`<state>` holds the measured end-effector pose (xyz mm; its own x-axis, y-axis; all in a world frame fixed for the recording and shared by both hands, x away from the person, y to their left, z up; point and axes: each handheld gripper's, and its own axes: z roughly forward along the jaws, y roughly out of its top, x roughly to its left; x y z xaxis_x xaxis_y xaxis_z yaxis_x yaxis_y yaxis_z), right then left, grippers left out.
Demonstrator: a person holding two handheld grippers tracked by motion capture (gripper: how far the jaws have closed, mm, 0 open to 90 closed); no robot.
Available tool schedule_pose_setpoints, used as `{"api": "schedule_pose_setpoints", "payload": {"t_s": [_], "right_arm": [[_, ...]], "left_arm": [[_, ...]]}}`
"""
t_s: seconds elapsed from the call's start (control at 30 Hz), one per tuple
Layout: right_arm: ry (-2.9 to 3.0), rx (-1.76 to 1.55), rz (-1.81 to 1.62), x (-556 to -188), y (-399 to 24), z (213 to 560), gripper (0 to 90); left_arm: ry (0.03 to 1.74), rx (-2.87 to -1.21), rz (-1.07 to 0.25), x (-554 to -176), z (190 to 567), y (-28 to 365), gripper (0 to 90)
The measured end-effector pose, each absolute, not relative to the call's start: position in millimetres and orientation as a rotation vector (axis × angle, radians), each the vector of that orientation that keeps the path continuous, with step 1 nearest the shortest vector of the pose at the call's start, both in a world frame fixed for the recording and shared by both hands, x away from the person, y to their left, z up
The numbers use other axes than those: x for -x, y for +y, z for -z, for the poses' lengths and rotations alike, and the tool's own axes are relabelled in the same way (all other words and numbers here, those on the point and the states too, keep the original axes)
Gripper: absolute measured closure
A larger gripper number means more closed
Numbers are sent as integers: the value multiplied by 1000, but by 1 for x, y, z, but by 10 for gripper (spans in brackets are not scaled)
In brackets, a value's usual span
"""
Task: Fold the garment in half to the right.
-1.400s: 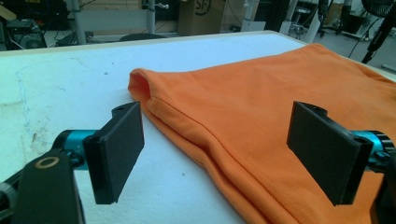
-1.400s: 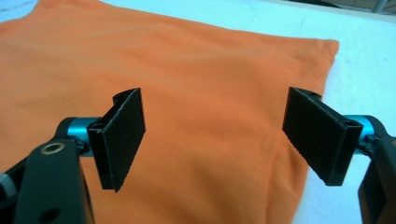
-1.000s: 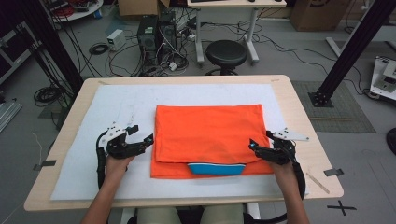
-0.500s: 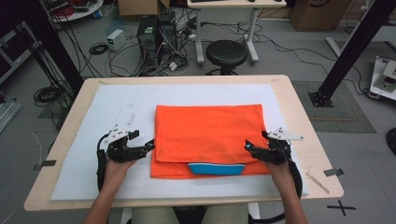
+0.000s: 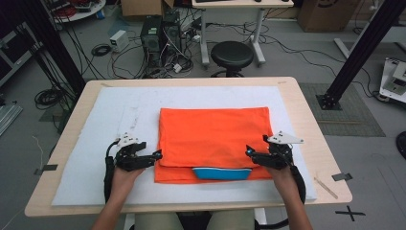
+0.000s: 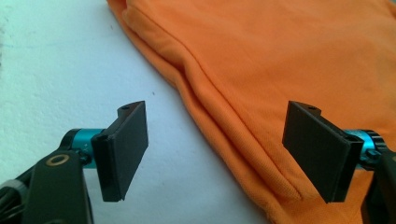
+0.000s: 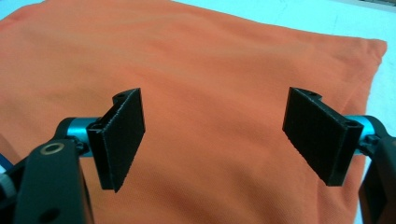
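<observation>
Left gripper point(image 5: 155, 155) has its jaws wide apart but they've just been closing a touch, straddling the left edge of the folded orange shirt point(image 5: 213, 139), nothing pinched. Right gripper point(image 5: 250, 154) is spread open too, hovering over the shirt's right side. Shirt sits mid-frame on the white mat point(image 5: 95, 143). A blue bit point(image 5: 221, 173) peeks out at its lower edge, can't tell what it is. Wooden table point(image 5: 316, 143), black stool point(image 5: 232, 55) and tangled cables point(image 5: 95, 50) up top.
</observation>
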<state>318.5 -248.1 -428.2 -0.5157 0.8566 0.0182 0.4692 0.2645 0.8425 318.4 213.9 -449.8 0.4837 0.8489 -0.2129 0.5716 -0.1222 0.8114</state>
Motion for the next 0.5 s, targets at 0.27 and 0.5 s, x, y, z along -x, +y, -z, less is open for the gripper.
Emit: {"api": "schedule_pose_setpoints", "payload": {"t_s": [0.27, 0.5], "right_arm": [[2111, -1190, -1166, -320, -243, 426, 212], [2143, -1170, -1170, -324, -232, 423, 212]], "left_arm": [[1219, -1851, -344, -317, 454, 204, 327], [1219, -1896, -352, -315, 454, 196, 455]]}}
